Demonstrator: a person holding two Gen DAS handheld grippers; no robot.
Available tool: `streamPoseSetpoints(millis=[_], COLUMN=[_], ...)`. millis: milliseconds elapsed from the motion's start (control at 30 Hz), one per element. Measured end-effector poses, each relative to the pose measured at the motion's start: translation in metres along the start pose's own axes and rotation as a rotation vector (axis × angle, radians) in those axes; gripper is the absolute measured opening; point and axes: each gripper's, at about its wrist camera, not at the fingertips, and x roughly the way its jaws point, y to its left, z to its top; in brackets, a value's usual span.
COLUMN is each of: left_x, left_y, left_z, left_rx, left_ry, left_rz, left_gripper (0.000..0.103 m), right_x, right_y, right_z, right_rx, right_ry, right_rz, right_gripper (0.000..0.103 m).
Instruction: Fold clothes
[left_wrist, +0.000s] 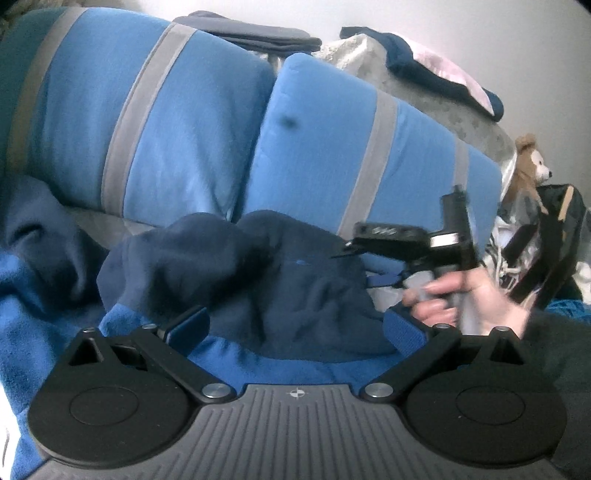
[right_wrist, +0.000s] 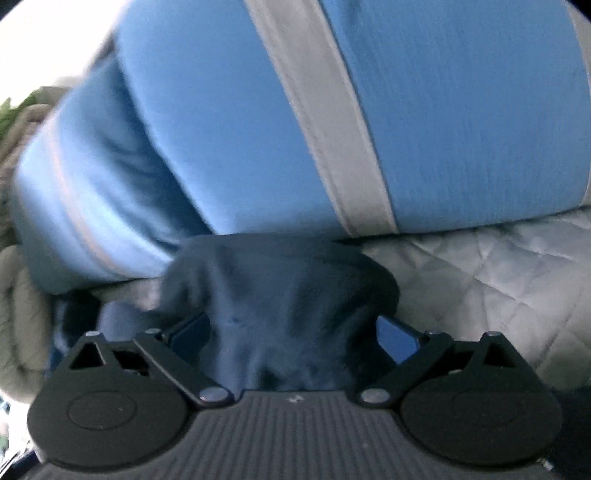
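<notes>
A navy fleece garment lies bunched on the bed in front of two blue pillows with grey stripes, as I work to fold it with a gripper in each hand. My left gripper stands with its jaws spread wide, dark cloth mounded between and beyond them but not pinched. My right gripper also shows both jaws well apart, with a hump of the same navy cloth filling the gap and running back to the gripper's body; whether the pads press it I cannot tell. In the left view my right hand holds that tool beside the garment's far edge.

The fabric looks soft, thick and limp, likely light, prone to sag and slump rather than hold a crease. I judge a hem or corner the best hold, not the puffy middle. Beneath lie a bright blue fleece blanket and a pale quilted cover.
</notes>
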Motion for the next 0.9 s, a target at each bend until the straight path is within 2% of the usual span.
streamPoseSetpoints(millis=[33, 67, 133, 200, 300, 400, 600, 700, 767, 900], left_x=[0.000, 0.000, 0.001, 0.002, 0.004, 0.001, -0.029, -0.044, -0.052, -0.065], left_y=[0.001, 0.002, 0.002, 0.000, 0.000, 0.006, 0.025, 0.031, 0.035, 0.034], left_z=[0.001, 0.001, 0.002, 0.003, 0.004, 0.004, 0.007, 0.009, 0.009, 0.007], left_rx=[-0.006, -0.007, -0.002, 0.015, 0.041, 0.012, -0.090, -0.125, -0.144, -0.141], left_ry=[0.000, -0.003, 0.001, 0.014, 0.033, 0.047, -0.069, -0.122, -0.147, -0.183], left_rz=[0.000, 0.006, 0.013, 0.031, 0.065, 0.079, -0.025, -0.047, -0.089, -0.199], left_gripper=[0.103, 0.103, 0.103, 0.103, 0.103, 0.103, 0.103, 0.103, 0.103, 0.103], right_x=[0.006, 0.012, 0.017, 0.009, -0.021, -0.054, -0.107, -0.118, -0.122, -0.116], right_y=[-0.003, -0.006, -0.010, -0.007, 0.019, 0.052, 0.106, 0.121, 0.130, 0.150], right_z=[0.001, 0.002, 0.001, -0.002, -0.015, -0.037, -0.123, -0.177, -0.213, -0.271], right_rx=[0.015, 0.030, 0.069, 0.060, -0.086, -0.261, -0.662, -0.815, -0.905, -1.171], right_ry=[0.002, 0.003, -0.012, -0.064, -0.158, -0.226, -0.337, -0.347, -0.334, -0.261], right_rz=[-0.011, -0.023, -0.033, -0.026, -0.017, -0.030, -0.126, -0.159, -0.162, -0.190], right_gripper=[0.097, 0.086, 0.063, 0.029, 0.021, 0.018, 0.015, 0.014, 0.014, 0.014])
